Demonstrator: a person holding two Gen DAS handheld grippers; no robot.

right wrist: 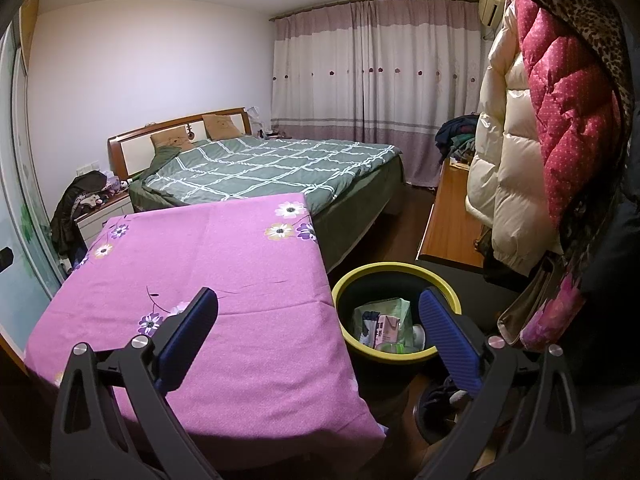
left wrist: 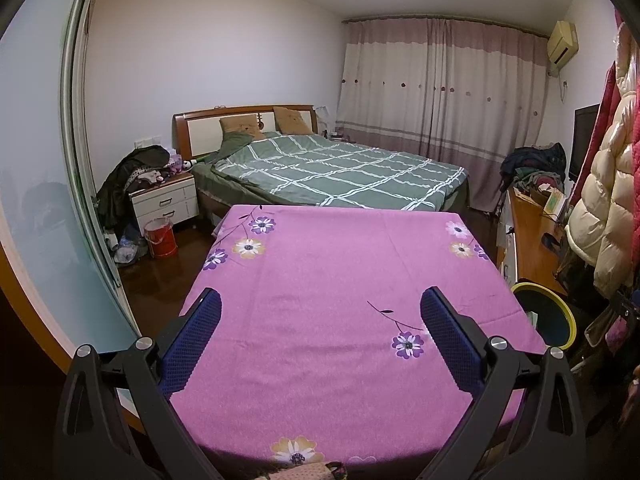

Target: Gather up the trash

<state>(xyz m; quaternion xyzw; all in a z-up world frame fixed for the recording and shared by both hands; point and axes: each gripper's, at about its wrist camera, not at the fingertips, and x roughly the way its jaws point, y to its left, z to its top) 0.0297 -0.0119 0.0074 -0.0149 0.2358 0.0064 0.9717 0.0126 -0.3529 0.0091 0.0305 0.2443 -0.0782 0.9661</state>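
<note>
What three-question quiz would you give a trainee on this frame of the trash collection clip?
1. True or false: the right gripper is shut on a wrapper.
2. Where does the yellow-rimmed bin stand relative to the pink floral tablecloth?
A. on top of it
B. on the floor beside its right edge
C. on the green bed
3. Fill in: the packaging lies ____ the bin.

Key
1. False: both it and the left gripper are open and hold nothing.
2. B
3. inside
</note>
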